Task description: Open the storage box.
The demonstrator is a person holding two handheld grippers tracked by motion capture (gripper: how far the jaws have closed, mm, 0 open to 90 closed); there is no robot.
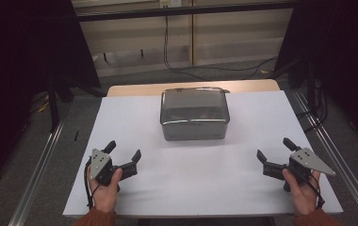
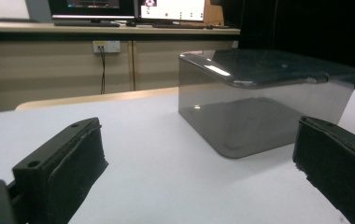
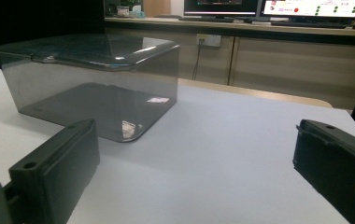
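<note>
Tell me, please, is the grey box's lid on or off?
On: the lid sits flat across the top of the grey box, covering it.

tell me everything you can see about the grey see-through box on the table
The smoky grey translucent plastic box is rectangular with rounded corners and a glossy, slightly domed lid of the same material, shut on top. It stands upright and level on the white sheet covering the table, toward the far middle. A small catch or tab shows at the lid's edge. Its contents are too murky to tell. Nothing else touches it; both grippers sit well short of it.
</note>
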